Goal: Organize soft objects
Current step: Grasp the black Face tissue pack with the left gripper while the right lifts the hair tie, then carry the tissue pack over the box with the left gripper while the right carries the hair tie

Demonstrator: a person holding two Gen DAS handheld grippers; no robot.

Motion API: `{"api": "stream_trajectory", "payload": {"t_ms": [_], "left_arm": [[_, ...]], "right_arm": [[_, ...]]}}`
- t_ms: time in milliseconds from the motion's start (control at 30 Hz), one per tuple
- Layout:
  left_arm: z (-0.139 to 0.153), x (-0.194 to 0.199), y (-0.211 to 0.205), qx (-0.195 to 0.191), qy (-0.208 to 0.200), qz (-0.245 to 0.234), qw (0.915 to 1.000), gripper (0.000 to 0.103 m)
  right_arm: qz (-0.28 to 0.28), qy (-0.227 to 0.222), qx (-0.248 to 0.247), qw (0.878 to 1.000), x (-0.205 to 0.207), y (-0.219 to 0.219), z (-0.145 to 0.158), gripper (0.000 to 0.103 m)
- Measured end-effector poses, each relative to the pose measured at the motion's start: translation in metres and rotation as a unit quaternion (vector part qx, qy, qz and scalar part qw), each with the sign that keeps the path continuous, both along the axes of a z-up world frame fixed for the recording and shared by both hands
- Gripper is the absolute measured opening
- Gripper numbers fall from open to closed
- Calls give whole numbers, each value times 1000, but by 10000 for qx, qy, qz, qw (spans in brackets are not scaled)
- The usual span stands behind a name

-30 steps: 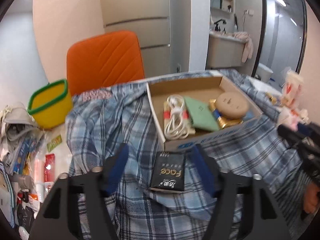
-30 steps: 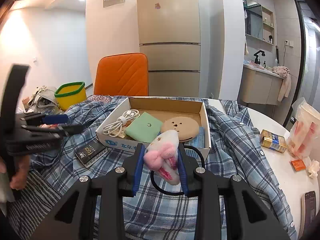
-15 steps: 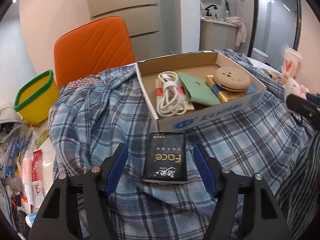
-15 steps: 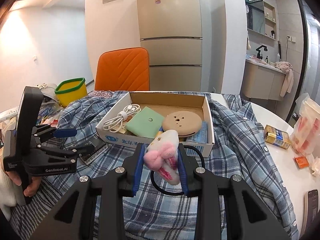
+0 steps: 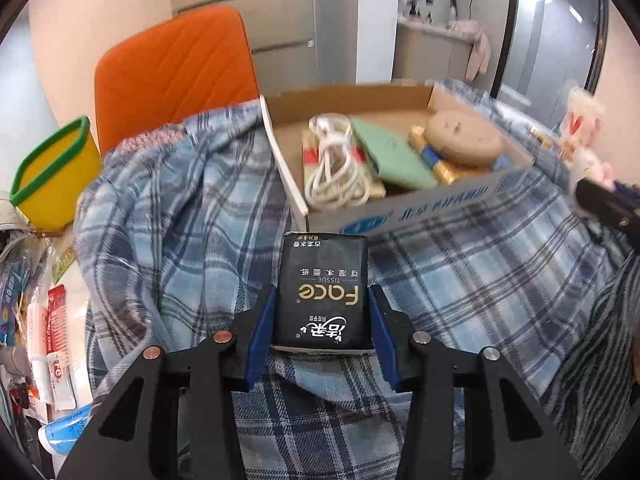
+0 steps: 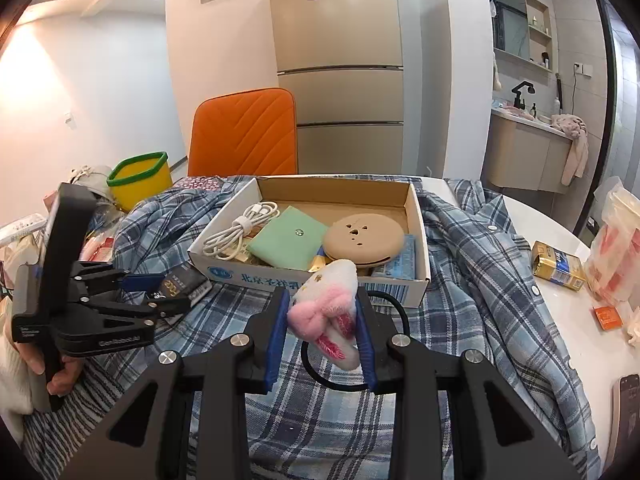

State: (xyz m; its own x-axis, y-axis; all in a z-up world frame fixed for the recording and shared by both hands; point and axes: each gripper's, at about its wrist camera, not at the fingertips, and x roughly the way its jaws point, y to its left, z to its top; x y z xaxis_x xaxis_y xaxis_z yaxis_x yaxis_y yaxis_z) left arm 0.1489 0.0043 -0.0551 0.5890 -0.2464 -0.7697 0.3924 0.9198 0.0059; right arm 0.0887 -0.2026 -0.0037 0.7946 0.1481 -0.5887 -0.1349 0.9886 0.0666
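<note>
Through the left wrist camera I am watching my left claw [image 5: 322,322] closing around a black soft tissue pack [image 5: 322,290] printed "Face TISSUE" in gold, with white Chinese characters. The blue pads are sitting right against its two sides; I am reading that as a grip. The pack is lying on a crumpled blue plaid shirt [image 5: 180,208] just in front of an open shallow cardboard box [image 5: 420,208] with blue Chinese print on its front wall. Inside the box I am seeing a coiled white cable [image 5: 336,164], a flat mint-green pouch [image 5: 390,152] and a round tan disc [image 5: 462,140].

Through the right wrist camera my right claw [image 6: 322,322] is clamping a white plush toy with a pink fluffy bow [image 6: 326,308], holding it above the shirt near the box's front wall. A black loop [image 6: 394,308] is lying beneath it. The left rig, lettered "GenRobot.AI", is showing at the left in a person's hand [image 6: 60,372]. A gold carton [image 6: 558,266] is resting on the white surface [image 6: 560,328].
</note>
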Motion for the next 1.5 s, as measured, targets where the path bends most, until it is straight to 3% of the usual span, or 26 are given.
{"api": "stream_trajectory", "payload": {"t_ms": [167,333,600,767,1067,1433,1500], "left_arm": [[23,-25,9,-245,-847,73,9961,44],[45,-53,12,-357,-1794,14,9831,44],[68,-79,16,-323,-2706,421,9612,44],[89,-97,16,-553,-2945,574,9523,44],[128,-122,5,-926,-3606,714,9254,44],[157,-101,-29,-1065,-4134,880,9000,45],[157,-92,-34,-1148,-4131,895,8990,45]], "right_arm": [[1,-159,3,9999,-5,0,4,34],[5,-483,-20,9988,-15,2,11,34],[-57,-1144,-272,9930,-39,11,27,34],[-140,-1614,-308,9863,-51,9,40,34],[-249,-2368,-594,9694,-75,3,78,34],[-487,-2922,-325,9546,-48,-1,129,34],[-529,-3019,-315,9513,-41,-1,133,34]]}}
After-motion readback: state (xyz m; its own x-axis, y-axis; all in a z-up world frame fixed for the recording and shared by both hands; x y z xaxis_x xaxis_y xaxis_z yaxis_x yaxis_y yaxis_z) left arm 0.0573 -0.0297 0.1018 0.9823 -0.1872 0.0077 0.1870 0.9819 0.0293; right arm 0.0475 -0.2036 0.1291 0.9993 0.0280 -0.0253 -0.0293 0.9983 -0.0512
